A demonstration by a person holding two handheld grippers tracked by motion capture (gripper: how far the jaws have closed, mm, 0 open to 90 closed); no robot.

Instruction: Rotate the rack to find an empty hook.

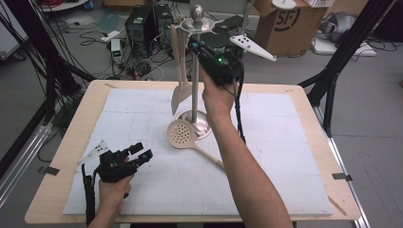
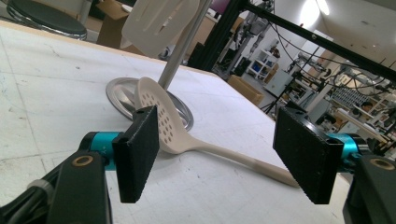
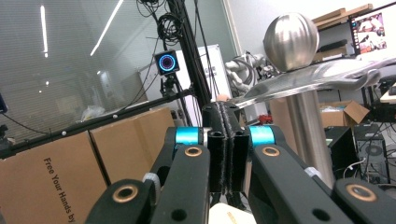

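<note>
The right tool [image 3: 226, 140], jaws pressed together, is up at the rack [image 1: 195, 71] top, seemingly pinching the hanging spatula [image 1: 179, 71] handle below it; seat the loop fully before letting go; the left tool [image 2: 224, 154] gapes empty, slotted spoon [image 2: 187, 133] lying just ahead on the desk [image 1: 285, 156]

I'm working in a robotics lab, not a kitchen. My table [image 1: 304, 142] stands on a grey floor strewn with loose cables [image 1: 95, 35], power strips [image 1: 110, 36] and black electronics boxes [image 1: 140, 23]. Black metal frame bars [image 1: 347, 42] rise around it, and one carries a small camera with a glowing ring [image 3: 166, 62] (some tracking device, I think). Cardboard boxes [image 3: 56, 172] are stacked along the glass wall, a computer screen [image 3: 371, 25] glows behind, and shelves crowded with equipment [image 2: 345, 93] fill the far side.
</note>
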